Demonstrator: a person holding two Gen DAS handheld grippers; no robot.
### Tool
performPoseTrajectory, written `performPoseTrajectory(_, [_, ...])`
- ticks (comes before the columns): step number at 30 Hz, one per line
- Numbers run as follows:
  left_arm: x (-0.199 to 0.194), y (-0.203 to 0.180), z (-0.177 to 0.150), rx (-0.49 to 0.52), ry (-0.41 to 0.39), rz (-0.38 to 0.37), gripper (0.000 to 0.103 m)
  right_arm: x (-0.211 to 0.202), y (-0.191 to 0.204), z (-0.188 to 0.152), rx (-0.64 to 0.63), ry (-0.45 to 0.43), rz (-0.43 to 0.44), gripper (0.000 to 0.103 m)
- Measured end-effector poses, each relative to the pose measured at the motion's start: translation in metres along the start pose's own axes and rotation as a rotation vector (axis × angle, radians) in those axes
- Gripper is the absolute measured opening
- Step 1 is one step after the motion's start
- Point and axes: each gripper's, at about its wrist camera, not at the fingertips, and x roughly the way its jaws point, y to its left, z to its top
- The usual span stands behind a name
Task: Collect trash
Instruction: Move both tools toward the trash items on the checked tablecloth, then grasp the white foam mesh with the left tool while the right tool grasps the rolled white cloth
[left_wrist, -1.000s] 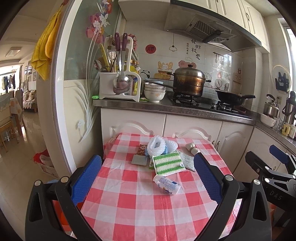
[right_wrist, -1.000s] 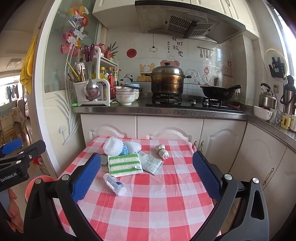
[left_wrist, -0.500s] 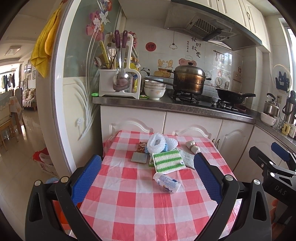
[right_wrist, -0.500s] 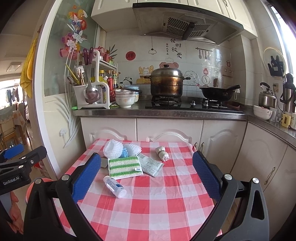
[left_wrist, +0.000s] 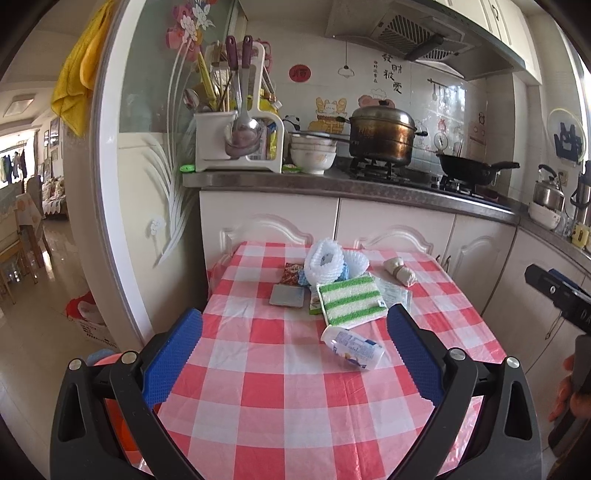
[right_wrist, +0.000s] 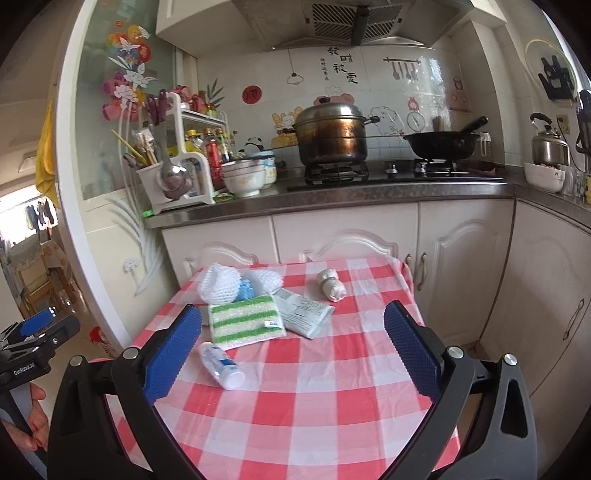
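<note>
Trash sits bunched on the checked table (left_wrist: 280, 373): small bottle (left_wrist: 352, 349) lying nearest, striped sponge (left_wrist: 350, 300) behind it, foam nets (left_wrist: 325, 263) and paper packet (right_wrist: 303, 312) beyond; left gripper (left_wrist: 293, 354) and right gripper (right_wrist: 291, 352) both hover spread wide, empty, nothing between them and the pile

I see a glossy plastic cloth on the tabletop (left_wrist: 280, 398), a smooth plastic bottle (left_wrist: 352, 348) beside the rough sponge (left_wrist: 349, 301), foam netting (left_wrist: 325, 264) behind it.
</note>
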Motion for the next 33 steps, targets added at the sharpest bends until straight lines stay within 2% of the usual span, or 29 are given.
performPoseTrajectory(2, [0.013,0.002,0.000,-0.009,0.023,-0.022,0.098,0.006,-0.008,-0.001,-0.007,-0.004,-0.020,0.100])
performPoseTrajectory(5, [0.031,0.006,0.001,-0.027,0.015,-0.052,0.098,0.018,-0.019,-0.004,0.000,0.002,-0.028,0.100])
performPoseTrajectory(10, [0.072,0.000,0.013,-0.010,0.002,-0.109,0.098,0.053,-0.042,-0.004,0.072,0.066,0.003,0.100])
performPoseTrajectory(13, [0.107,-0.008,0.018,0.024,0.023,-0.145,0.098,0.079,-0.055,-0.002,0.095,0.102,0.019,0.100])
performPoseTrajectory(20, [0.188,-0.022,0.016,0.100,0.150,-0.168,0.098,0.168,-0.082,0.007,0.157,0.224,0.078,0.100])
performPoseTrajectory(26, [0.234,-0.030,0.023,0.147,0.173,-0.165,0.098,0.248,-0.094,0.015,0.183,0.314,0.123,0.100])
performPoseTrajectory(33, [0.279,-0.029,0.027,0.156,0.208,-0.161,0.098,0.331,-0.103,0.013,0.149,0.391,0.102,0.100])
